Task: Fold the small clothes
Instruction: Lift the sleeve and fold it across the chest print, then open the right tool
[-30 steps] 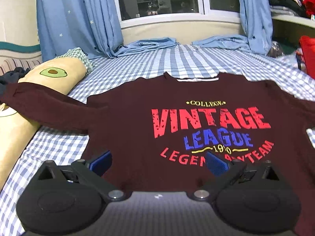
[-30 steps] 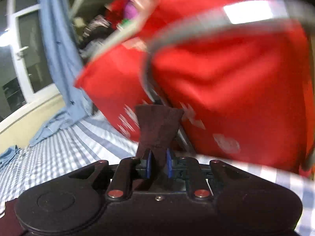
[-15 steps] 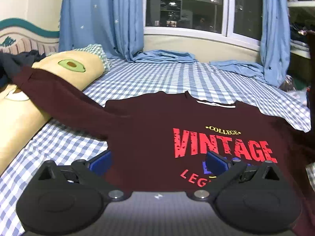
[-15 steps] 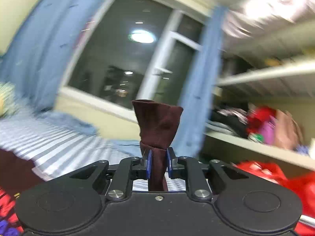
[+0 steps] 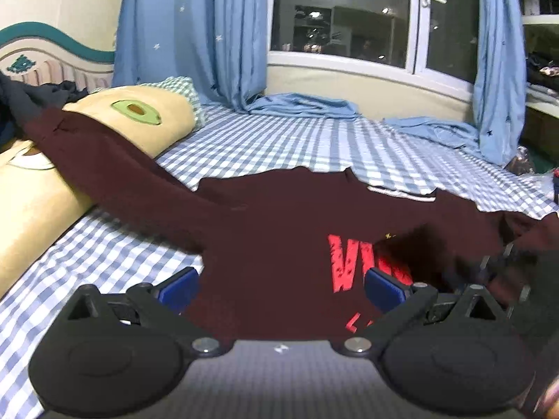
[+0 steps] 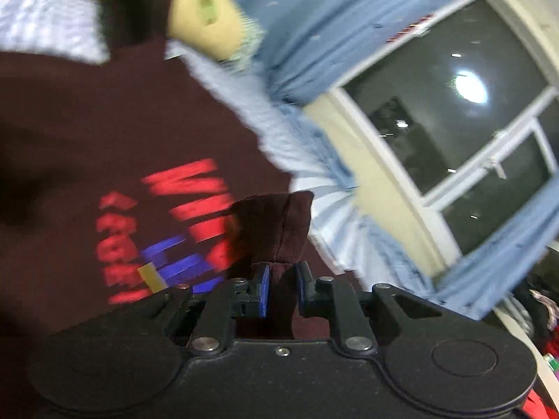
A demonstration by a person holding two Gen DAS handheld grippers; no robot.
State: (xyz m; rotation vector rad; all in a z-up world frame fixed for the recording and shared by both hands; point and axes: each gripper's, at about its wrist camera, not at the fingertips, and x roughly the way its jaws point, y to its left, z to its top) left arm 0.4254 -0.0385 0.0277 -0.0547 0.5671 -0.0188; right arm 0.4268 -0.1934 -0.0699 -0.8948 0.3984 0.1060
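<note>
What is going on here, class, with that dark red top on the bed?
A person is folding a maroon sweatshirt that lies print-up on the checked bedsheet. The right claw is shut on the cuff of one sleeve and holds it over the printed chest. The left claw is open, low over the near part of the sweatshirt, gripping nothing. The other sleeve lies spread out over the avocado pillow. No finished fold shows.

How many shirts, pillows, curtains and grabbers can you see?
Maroon shirt: 1
Avocado pillow: 1
Blue curtains: 2, one left, one right
Grippers: 2, left gripper, right gripper
Total: 6
</note>
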